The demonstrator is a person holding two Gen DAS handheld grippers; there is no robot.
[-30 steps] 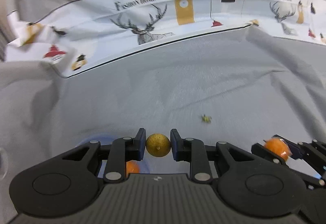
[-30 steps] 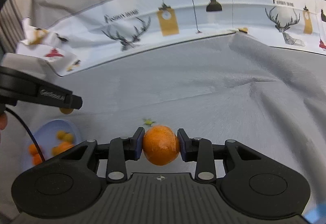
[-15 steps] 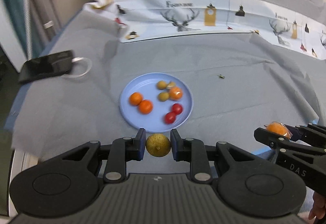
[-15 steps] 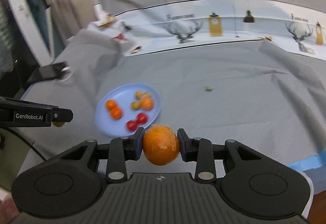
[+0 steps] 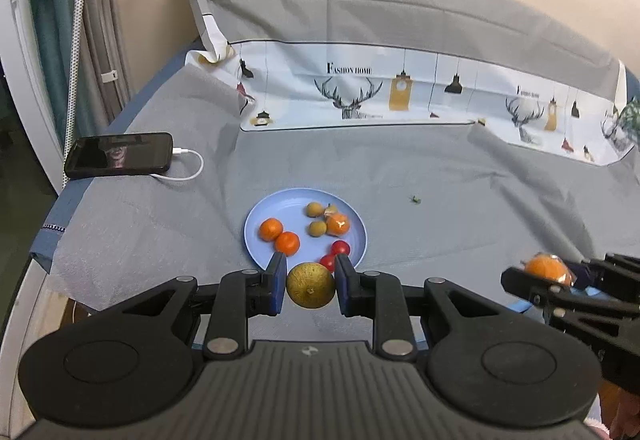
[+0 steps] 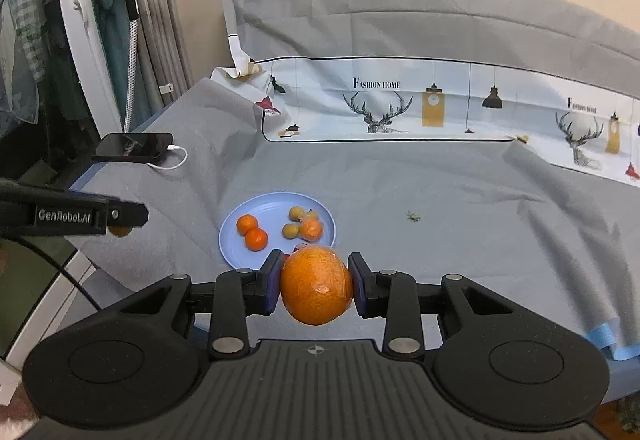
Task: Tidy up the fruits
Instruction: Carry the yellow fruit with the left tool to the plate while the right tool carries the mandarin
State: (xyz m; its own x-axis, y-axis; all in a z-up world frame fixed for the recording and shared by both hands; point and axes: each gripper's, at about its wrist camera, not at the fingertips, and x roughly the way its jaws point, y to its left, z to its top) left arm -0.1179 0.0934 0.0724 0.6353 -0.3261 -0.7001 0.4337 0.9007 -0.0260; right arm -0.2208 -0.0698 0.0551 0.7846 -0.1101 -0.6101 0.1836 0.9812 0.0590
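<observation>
The left gripper point(image 5: 311, 286) is clenched on a small yellow-green fruit point(image 5: 311, 286), with one blue pad pressing each side of it. The right gripper point(image 6: 316, 290) is clenched on a big orange point(image 6: 316, 290) that has a shiny clear wrap on it. Both grippers hang above the near edge of a bench covered with a gray cloth point(image 5: 440, 200). In the left view the right gripper shows at the right side, and the orange sits between its fingers there too. A round blue plate point(image 5: 280, 206) lies flat on the gray cloth, just past the left gripper. On the plate two small oranges point(image 5: 279, 236) touch each other on the left side. Two little yellow-green fruits point(image 5: 316, 218) sit on the far right part of the plate, next to a small wrapped orange point(image 5: 338, 224). Two red cherry tomatoes point(image 5: 335, 255) sit at the near right of the plate. A tiny green bit point(image 5: 416, 199) lies on the cloth to the right of the plate. A black phone point(image 5: 120, 155) lies at the far left of the bench with a white cable point(image 5: 188, 168) plugged in. A white cloth with deer pictures point(image 5: 360, 96) lies along the far side.
</observation>
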